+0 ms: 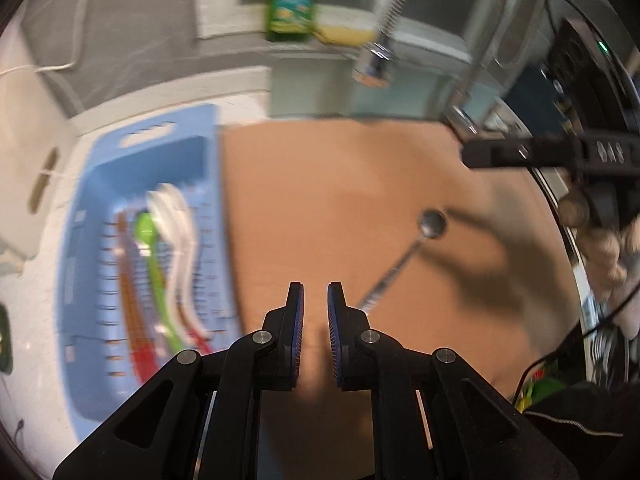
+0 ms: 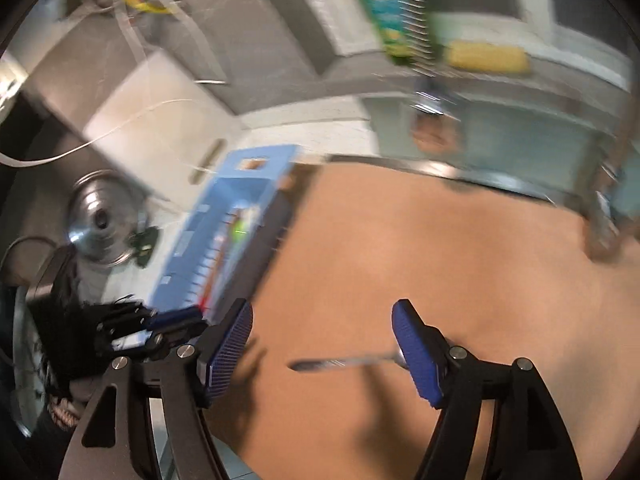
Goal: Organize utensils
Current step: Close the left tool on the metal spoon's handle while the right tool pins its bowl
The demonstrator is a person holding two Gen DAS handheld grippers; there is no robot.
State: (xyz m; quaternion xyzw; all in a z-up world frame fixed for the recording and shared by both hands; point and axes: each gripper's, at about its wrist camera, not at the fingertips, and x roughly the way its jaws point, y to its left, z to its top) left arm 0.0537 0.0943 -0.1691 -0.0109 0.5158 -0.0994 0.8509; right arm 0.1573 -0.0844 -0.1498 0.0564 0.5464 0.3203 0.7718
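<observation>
A metal spoon (image 1: 432,224) lies on the brown board (image 1: 320,200), bowl away from me, handle slanting toward my left gripper (image 1: 316,304). That gripper hovers over the board, shut with nothing in it, and shows again in the right wrist view as the left gripper (image 2: 172,320). To its left stands a blue slotted basket (image 1: 188,120) with a green spoon (image 1: 148,232), white spoons (image 1: 176,216) and orange-red utensils (image 1: 132,312). My right gripper (image 2: 324,332) is open above the spoon (image 2: 340,362), whose handle lies between the pads without touching them. The basket (image 2: 272,160) sits beyond.
A sink with a chrome faucet (image 1: 376,60) lies past the board, with a green bottle (image 1: 292,0) and a yellow sponge (image 1: 348,32) behind it. A white board (image 1: 24,200) lies left of the basket. A metal lid (image 2: 96,224) sits at the left. A person's hand (image 1: 600,248) is at the right.
</observation>
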